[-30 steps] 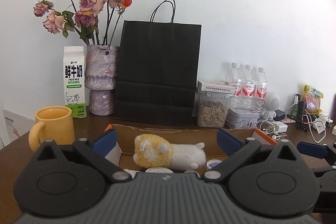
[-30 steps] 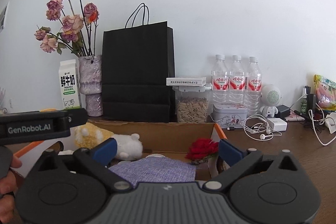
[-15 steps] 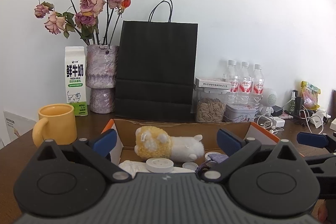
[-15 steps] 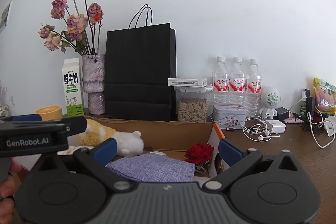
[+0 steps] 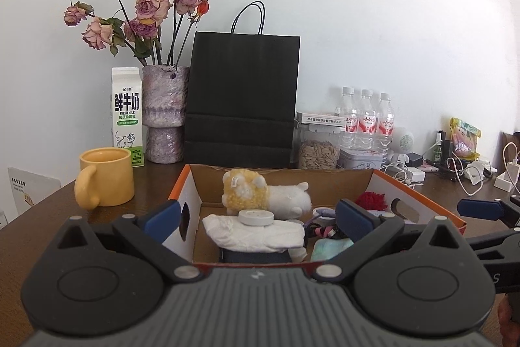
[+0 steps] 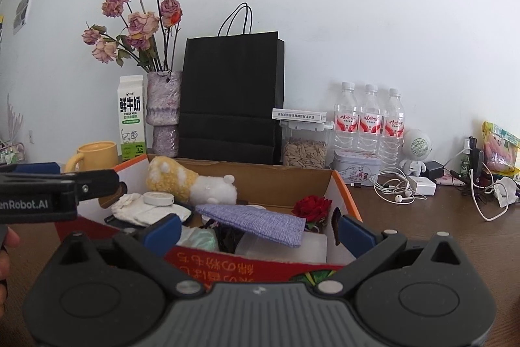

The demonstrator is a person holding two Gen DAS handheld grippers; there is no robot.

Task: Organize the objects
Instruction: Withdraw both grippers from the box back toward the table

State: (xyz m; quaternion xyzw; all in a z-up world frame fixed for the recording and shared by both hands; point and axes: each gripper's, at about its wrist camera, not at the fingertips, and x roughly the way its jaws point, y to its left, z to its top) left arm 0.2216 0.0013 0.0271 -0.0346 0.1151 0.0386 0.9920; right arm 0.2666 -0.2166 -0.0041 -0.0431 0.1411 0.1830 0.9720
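Orange-edged cardboard box (image 5: pixel 422 200) on the brown wooden table (image 5: pixel 48 217) holds a yellow-and-white plush toy (image 5: pixel 263 195) lying lengthwise, head toward 9 o'clock. Left gripper (image 5: pixel 256 215) and right gripper (image 6: pixel 258 228) hover spread wide, empty.

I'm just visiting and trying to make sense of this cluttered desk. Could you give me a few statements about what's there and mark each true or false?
1. The plush toy lies inside the cardboard box. True.
2. The yellow mug sits inside the box. False: it stands on the table, to the left of the box.
3. Three water bottles stand in a row by the wall. True.
4. The left gripper is clamped on the plush toy. False: its jaws are apart and hold nothing.
5. The black paper bag lies flat on the table. False: it stands upright behind the box.
6. A red rose lies in the box. True.
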